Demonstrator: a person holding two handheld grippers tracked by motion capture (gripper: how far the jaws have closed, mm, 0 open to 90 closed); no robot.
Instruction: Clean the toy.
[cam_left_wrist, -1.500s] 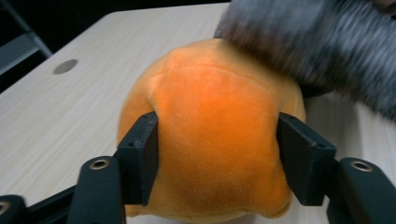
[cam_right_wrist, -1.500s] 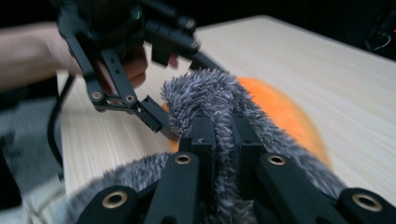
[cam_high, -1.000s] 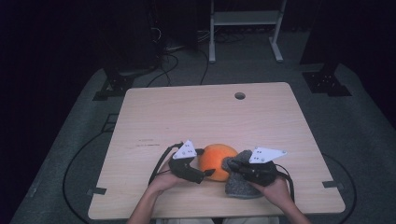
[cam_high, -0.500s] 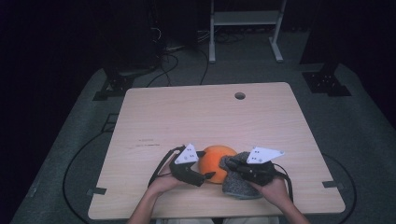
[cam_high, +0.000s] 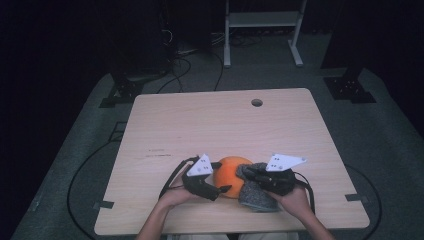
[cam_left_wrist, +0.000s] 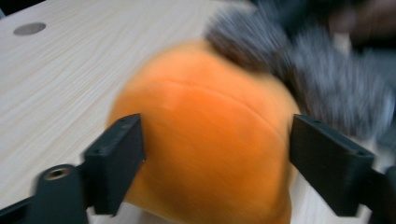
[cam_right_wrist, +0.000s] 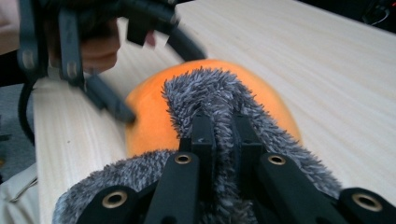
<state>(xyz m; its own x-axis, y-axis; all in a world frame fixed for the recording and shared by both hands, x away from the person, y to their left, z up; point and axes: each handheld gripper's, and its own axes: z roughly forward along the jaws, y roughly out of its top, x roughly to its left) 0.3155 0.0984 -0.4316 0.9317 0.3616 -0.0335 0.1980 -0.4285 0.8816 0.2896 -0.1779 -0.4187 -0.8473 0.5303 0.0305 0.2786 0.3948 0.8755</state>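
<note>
My right gripper (cam_right_wrist: 219, 135) is pinched tight on the grey fuzzy cover (cam_right_wrist: 210, 93); my left gripper (cam_left_wrist: 215, 154) stands wide around the orange ball (cam_left_wrist: 210, 135), its jaws just opening a little.

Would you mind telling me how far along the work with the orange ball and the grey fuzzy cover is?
Done: the right gripper is shut on the grey cover, whose edge lies over the orange ball. In hand: the left gripper straddles the ball, jaws wide. Left: most of the ball is bare, so covering seems barely begun.
</note>
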